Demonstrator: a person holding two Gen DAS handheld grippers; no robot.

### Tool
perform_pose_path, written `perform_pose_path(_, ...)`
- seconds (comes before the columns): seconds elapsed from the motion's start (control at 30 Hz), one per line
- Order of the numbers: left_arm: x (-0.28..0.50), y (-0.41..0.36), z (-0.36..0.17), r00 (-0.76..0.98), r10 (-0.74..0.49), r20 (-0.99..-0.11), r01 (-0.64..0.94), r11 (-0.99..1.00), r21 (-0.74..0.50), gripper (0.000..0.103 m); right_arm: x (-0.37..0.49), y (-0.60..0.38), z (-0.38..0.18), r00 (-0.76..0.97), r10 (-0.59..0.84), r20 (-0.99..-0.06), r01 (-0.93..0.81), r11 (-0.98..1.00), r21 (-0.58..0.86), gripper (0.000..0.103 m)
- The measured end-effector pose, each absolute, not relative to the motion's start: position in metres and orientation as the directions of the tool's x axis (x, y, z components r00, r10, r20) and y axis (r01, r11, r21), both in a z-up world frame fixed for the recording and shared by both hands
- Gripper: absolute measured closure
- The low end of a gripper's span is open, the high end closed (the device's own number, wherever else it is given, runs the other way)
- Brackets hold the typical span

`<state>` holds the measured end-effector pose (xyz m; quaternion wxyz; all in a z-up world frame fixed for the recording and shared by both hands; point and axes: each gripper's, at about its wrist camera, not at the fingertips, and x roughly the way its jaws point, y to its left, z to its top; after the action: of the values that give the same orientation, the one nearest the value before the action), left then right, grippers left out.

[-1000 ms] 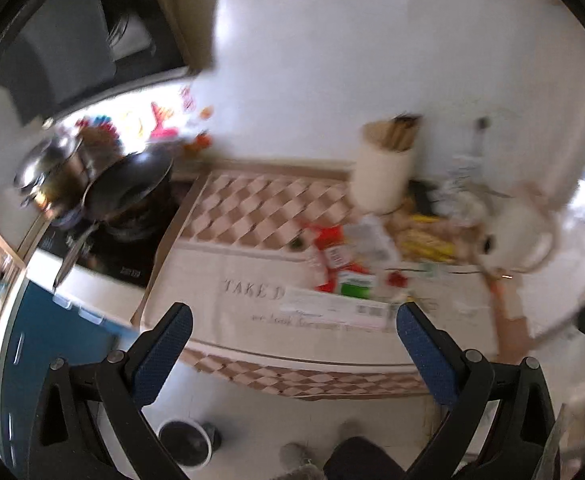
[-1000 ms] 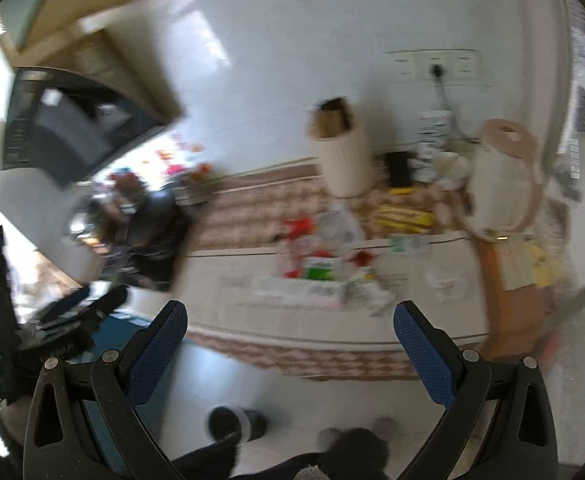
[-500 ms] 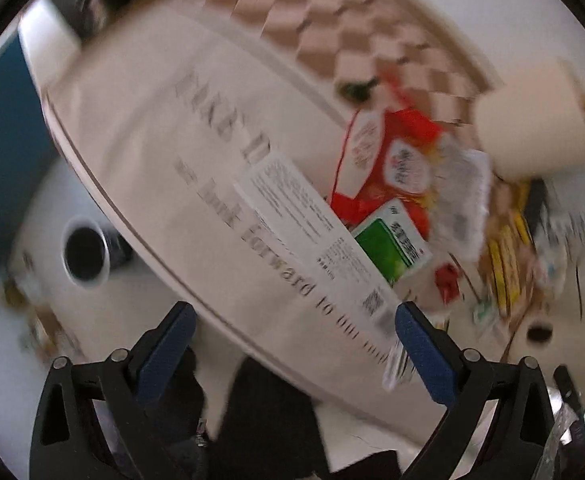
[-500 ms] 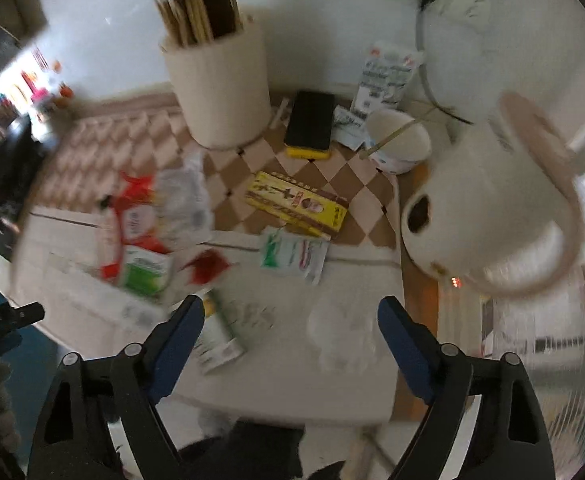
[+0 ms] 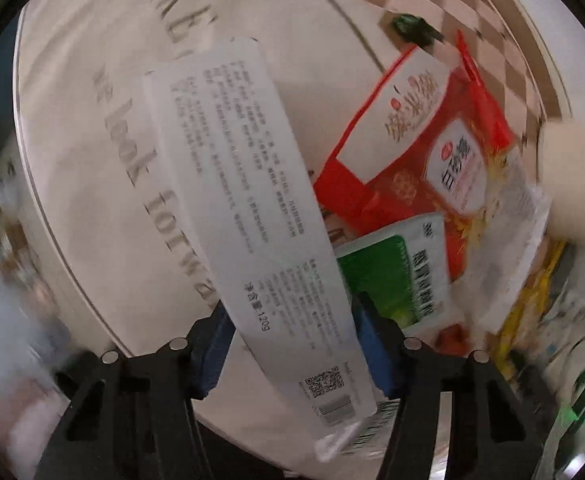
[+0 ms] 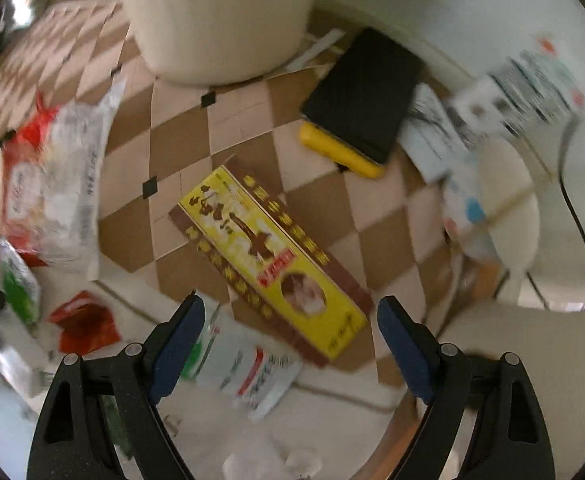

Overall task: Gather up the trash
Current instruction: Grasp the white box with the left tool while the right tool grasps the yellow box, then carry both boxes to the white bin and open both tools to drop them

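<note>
Left gripper (image 5: 292,340) pointing steeply down, jaws just been closing, astride long white printed wrapper (image 5: 248,216) on tablecloth (image 5: 92,184), contact unclear, wrapper running upper-left to lower-right, right gripper (image 6: 290,336) pointing down, wide open, above near end of yellow box (image 6: 268,256) lying diagonally on checkered mat (image 6: 176,140).

White paper strip (image 5: 252,216): dense small print, too fine to read; "120g" after two Chinese characters near its lower part; QR code and barcode at the bottom end. Cloth (image 5: 92,128) under it: large serif lettering, "look" legible, the rest cut off. Red packet (image 5: 424,148), green packet (image 5: 396,268), yellow box (image 6: 268,256): Chinese characters, blurred.
</note>
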<state>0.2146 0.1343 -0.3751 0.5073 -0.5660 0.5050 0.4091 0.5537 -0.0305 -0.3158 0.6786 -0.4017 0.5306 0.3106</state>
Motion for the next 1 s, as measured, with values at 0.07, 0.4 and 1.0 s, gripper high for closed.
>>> perform_pose_path(0.07, 0.224, 0.131, -0.362, 0.046, -0.086, -0.995, -0.981, 0.186, -0.061, 0.048, 0.555, -0.022, -0.326, 0.248, -0.021, -0.969, -0.863, 0.449, -0.230, 0.014)
perform_pose_path(0.4, 0.249, 0.123, -0.351, -0.046, -0.041, -0.998, -0.947, 0.319, 0.031, 0.050, 0.579, -0.005, -0.363, 0.155, -0.024, -0.988, -0.855, 0.497, -0.146, 0.019)
perform_pose_path(1.0, 0.223, 0.100, -0.245, -0.007, 0.300, -0.954, -0.929, 0.350, 0.117, 0.059, 0.574, -0.017, -0.285, 0.139, 0.180, -0.974, -0.784, 0.620, 0.003, 0.034)
